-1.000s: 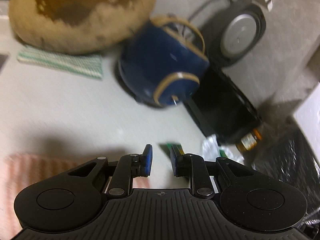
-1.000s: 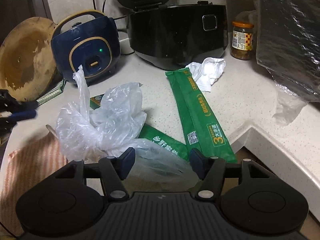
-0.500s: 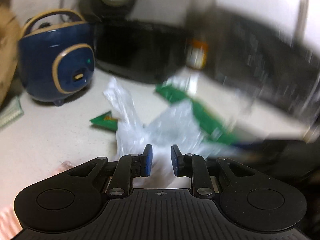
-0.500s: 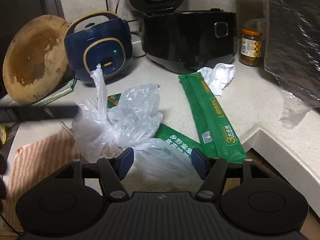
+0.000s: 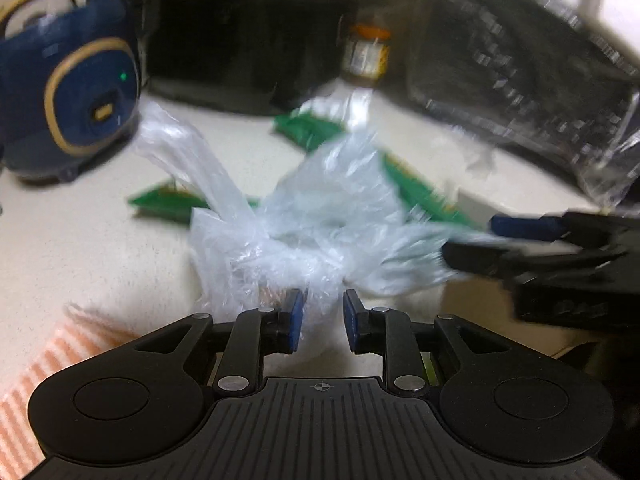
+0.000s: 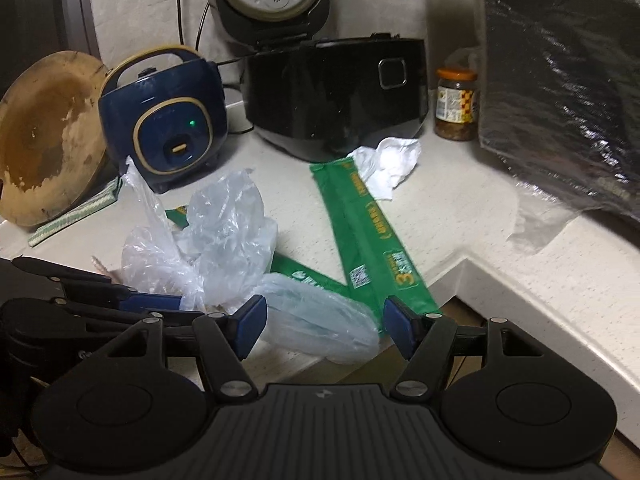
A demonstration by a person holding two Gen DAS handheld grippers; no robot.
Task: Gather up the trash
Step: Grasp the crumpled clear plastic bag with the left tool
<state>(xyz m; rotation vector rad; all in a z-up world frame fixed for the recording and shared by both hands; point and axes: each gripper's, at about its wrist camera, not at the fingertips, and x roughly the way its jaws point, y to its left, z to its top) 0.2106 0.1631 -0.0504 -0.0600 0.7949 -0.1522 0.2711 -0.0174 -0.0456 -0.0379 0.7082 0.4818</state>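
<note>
The scene is a kitchen corner with a pale speckled countertop point(image 6: 460, 216) that makes an inner angle at the right and meets a light wall behind. A crumpled clear plastic bag point(image 6: 224, 240) lies on the counter near its front edge, partly over a green wrapper point(image 6: 360, 224); a second green wrapper point(image 6: 176, 214) shows from under the bag. A white crumpled tissue point(image 6: 390, 164) touches the far end of the long wrapper.

The left gripper point(image 5: 323, 322) has its jaws only narrowly apart, and the bag lies just in front of them; whether they touch it cannot be told. The right gripper point(image 6: 324, 320) is wide open, with the near lobe of the bag between its fingers.

Behind stand a blue rice cooker point(image 6: 168, 120), a black rice cooker point(image 6: 336, 92) with raised lid, a jar point(image 6: 456, 104) and a round wooden board point(image 6: 44, 136).
</note>
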